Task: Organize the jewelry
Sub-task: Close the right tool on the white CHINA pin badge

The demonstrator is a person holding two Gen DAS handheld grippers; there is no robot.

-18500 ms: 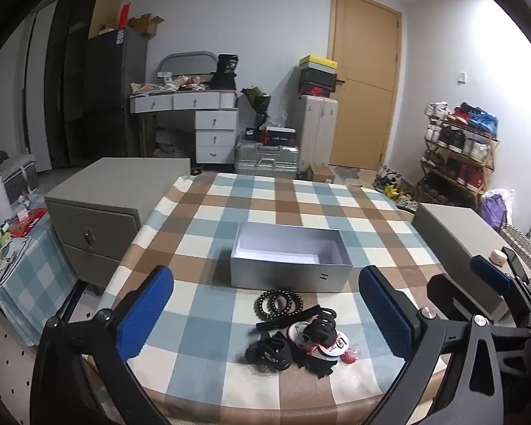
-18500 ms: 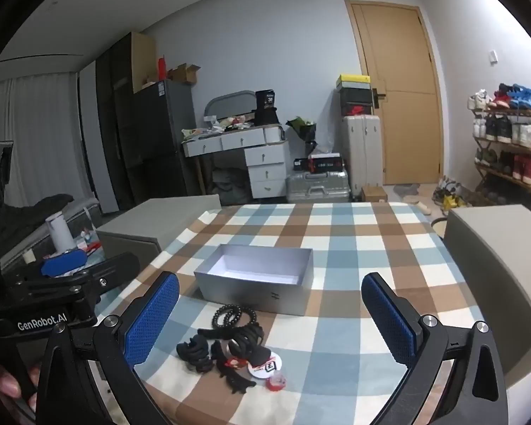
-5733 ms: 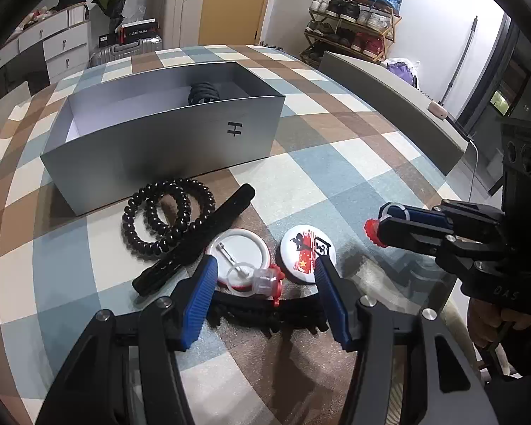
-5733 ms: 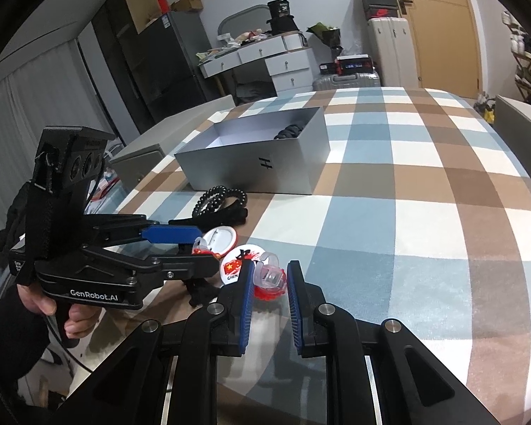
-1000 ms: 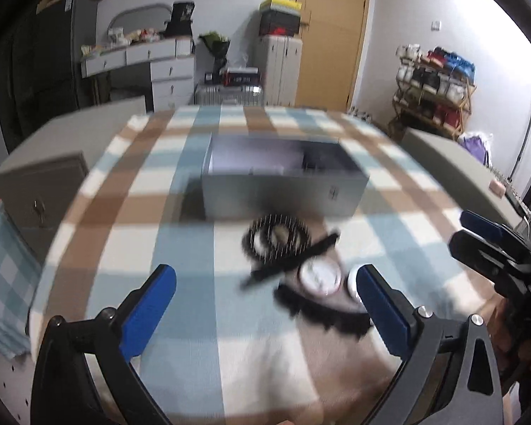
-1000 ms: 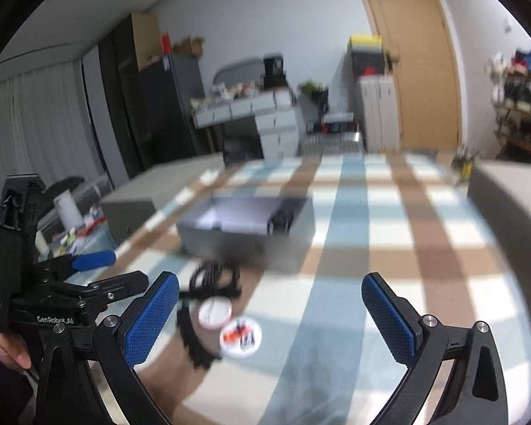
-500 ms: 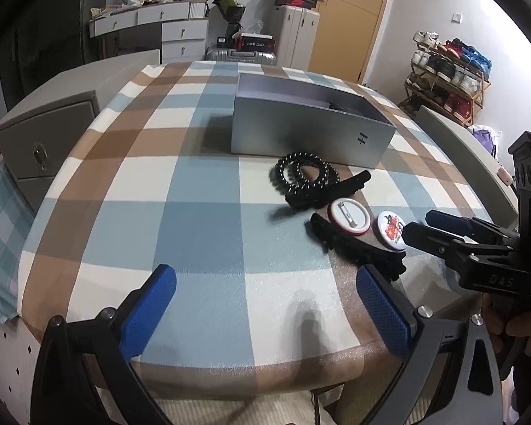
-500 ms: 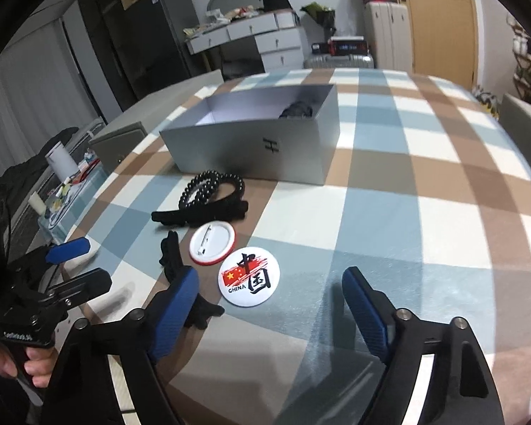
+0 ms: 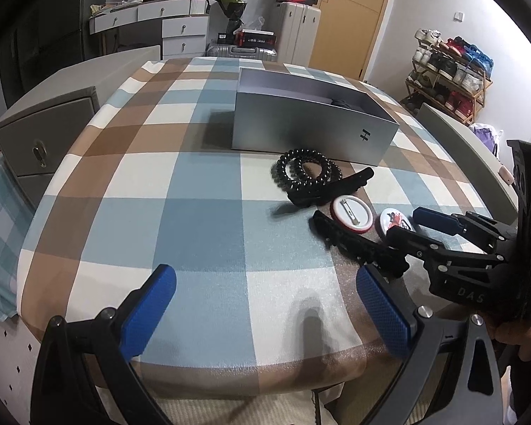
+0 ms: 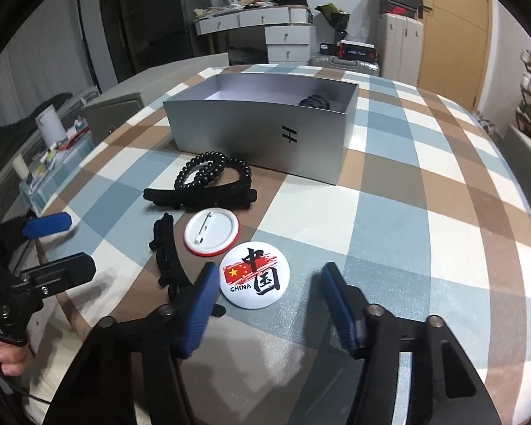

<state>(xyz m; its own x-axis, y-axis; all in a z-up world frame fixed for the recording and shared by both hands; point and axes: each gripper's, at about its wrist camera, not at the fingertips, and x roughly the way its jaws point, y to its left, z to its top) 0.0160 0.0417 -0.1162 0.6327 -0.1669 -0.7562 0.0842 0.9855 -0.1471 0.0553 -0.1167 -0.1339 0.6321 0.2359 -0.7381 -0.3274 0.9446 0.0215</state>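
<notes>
Between the wide-open, empty right tool (image 10: pixel 269 294) lies a white badge (image 10: pixel 254 275) (red flag, "CHINA").

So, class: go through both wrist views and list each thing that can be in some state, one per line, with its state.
silver box: lid off, a black item inside at its right end
CHINA badge: face up, flat on the cloth
second badge: pin side up
bead bracelet: looped double, lying beside the box
straight black clip: lying flat
curved black clip: lying flat
left gripper: jaws open, empty
right gripper: jaws open, empty
</notes>
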